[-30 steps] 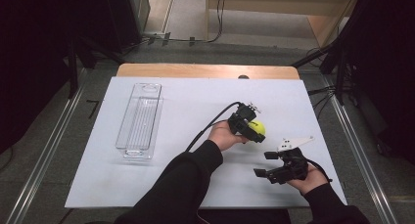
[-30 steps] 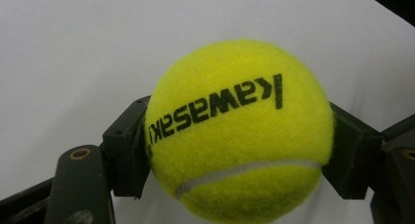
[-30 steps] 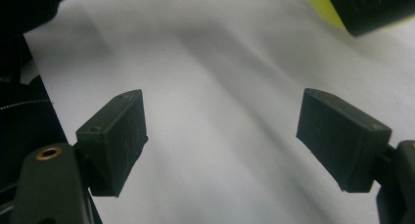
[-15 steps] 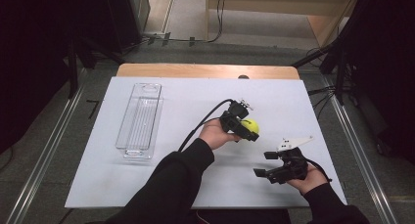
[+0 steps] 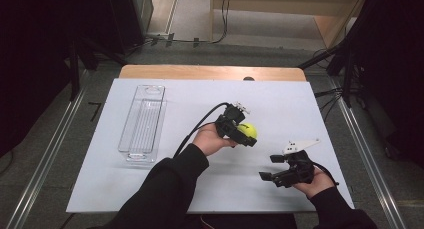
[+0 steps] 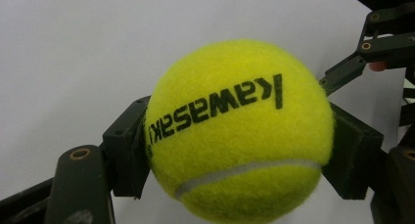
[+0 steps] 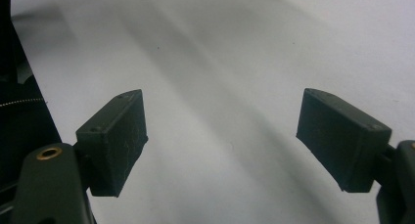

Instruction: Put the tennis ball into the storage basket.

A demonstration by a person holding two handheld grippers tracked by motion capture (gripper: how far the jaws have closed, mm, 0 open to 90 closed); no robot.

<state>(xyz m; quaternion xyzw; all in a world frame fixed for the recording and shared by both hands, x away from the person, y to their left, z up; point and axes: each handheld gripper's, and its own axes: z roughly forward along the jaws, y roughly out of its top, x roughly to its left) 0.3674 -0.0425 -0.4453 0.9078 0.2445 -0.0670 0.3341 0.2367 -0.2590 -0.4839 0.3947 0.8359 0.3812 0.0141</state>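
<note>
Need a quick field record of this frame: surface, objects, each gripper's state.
surface: white sheet over a wooden table
held object: yellow felt tennis ball, black lettering
left gripper: shut on the ball, jaws on either side
right gripper: open, nothing between the jaws, near the sheet's right front
other object: clear plastic oblong tray, left side, looks empty

Yellow tennis ball (image 6: 240, 136) (black lettering, white seam); black claw (image 7: 222, 145).

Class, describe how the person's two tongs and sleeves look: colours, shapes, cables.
Both tongs are black, with blocky rectangular pads. The left tongs trail a black cable. The right tongs carry a pale three-cornered plate on top. Both sleeves are black.
</note>
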